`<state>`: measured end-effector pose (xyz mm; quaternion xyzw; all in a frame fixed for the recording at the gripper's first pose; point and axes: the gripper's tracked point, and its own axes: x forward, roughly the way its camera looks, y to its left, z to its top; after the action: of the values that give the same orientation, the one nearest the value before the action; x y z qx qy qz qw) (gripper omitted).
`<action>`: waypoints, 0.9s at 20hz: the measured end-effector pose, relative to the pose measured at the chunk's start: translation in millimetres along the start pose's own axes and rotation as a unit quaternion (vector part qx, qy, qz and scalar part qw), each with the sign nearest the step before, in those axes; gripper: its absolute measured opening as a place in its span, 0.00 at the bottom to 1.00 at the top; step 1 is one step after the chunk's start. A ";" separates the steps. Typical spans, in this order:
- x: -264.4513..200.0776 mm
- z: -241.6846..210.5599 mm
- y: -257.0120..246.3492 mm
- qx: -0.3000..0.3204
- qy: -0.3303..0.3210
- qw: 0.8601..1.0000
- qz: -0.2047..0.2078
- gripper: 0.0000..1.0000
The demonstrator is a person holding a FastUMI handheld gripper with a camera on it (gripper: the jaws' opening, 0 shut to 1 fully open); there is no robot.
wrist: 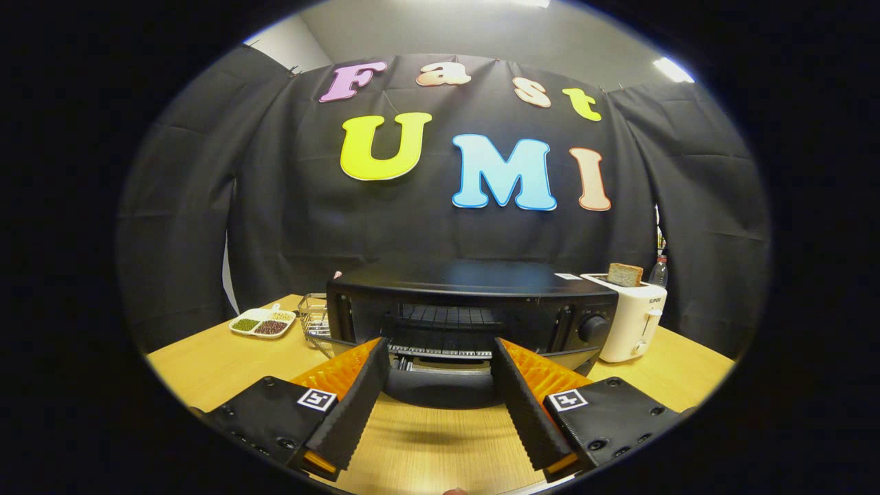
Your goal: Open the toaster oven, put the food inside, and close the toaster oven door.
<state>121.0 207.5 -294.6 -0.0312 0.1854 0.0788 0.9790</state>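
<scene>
Our gripper [440,357] fingers spread, gripping nothing | toaster oven [474,309] straight ahead, its lowered door [440,388] lying crosswise just beyond them

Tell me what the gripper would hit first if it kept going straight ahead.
Probably the toaster oven's lowered door, lying just ahead of the open gripper; above it, the open cavity and rack. Depth is hard to judge.
</scene>
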 end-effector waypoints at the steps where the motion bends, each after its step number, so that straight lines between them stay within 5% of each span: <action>1: -4.8 -6.2 1.6 0.000 0.006 1.000 -0.001 0.96; 18: -53.9 -80.2 8.4 0.039 0.151 0.987 0.030 0.96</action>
<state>41.4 200.8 -349.5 0.0011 0.3344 0.0948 0.9377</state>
